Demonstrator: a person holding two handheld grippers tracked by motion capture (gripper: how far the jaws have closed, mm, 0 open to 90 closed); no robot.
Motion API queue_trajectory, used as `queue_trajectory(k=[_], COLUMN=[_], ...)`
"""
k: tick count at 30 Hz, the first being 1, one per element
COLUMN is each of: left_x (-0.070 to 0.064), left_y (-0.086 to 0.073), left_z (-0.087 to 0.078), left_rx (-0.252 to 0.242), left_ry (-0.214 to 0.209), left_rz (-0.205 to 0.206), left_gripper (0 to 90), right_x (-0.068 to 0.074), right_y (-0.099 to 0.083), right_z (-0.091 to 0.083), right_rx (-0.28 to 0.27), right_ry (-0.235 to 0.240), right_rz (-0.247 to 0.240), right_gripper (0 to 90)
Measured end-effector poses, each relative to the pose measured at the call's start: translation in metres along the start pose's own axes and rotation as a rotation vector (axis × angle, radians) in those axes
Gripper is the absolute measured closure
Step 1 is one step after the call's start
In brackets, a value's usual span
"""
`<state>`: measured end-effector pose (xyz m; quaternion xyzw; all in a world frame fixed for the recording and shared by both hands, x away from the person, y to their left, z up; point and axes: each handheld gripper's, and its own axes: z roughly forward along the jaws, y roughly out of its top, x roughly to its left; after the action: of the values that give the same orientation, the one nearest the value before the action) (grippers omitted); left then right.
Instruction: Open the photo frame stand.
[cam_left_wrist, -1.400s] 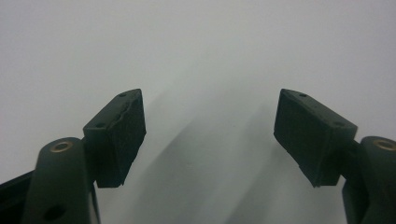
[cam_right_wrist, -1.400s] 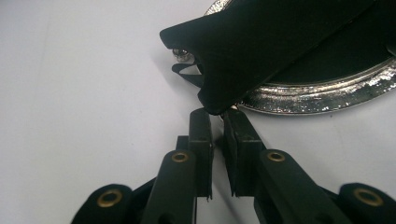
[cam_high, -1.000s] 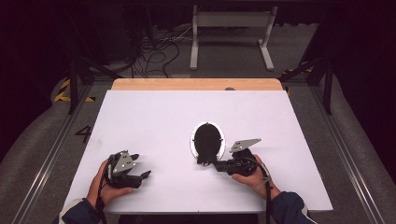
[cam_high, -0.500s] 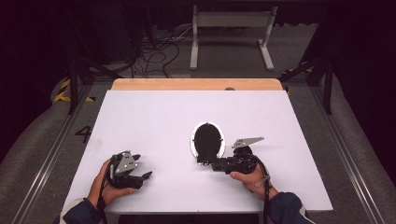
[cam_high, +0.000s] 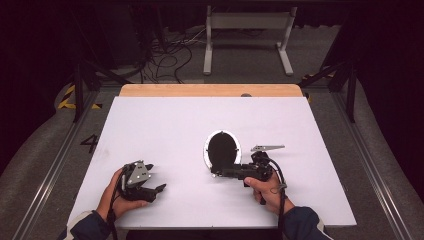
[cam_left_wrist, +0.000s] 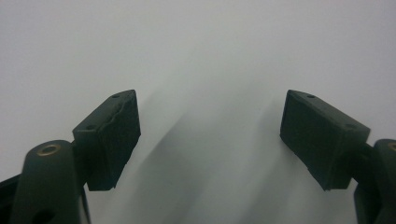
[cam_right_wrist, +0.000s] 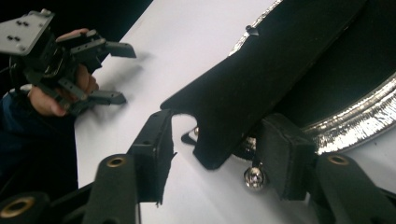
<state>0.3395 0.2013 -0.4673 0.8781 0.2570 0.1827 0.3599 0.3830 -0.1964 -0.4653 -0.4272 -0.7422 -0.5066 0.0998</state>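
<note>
My right gripper (cam_high: 218, 172) has slid left to the mirror (cam_high: 222, 149) mid-table, jaws open astride its black stand (cam_right_wrist: 243, 93); a grasp looks imminent. My left gripper (cam_high: 159, 189) idles open.

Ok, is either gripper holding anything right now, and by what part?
Nothing is held. The right gripper is open, jaws straddling the black stand of the oval mirror, not clamped. The left gripper is open.

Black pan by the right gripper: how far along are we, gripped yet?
Done: the right gripper has reached the black pan, its jaws either side of the handle. In hand: closing; the jaws look open, not clamped. Left: any lift; the pan lies on the table. The left gripper rests open, holding nothing.
</note>
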Motion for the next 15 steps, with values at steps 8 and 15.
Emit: queue_trajectory(k=[8,15], left_x=[0.001,0.006], left_y=[0.013,0.041], left_z=[0.009,0.032], left_rx=[-0.018,-0.040], left_ry=[-0.028,-0.070], left_rz=[-0.017,-0.039], left_gripper=[18.3,18.4], right_x=[-0.008,-0.011], right_y=[0.002,0.006], right_z=[0.002,0.008], right_rx=[-0.102,-0.125], right_ry=[0.000,-0.033], right_rz=[0.158,0.202], right_gripper=[49.7,55.0])
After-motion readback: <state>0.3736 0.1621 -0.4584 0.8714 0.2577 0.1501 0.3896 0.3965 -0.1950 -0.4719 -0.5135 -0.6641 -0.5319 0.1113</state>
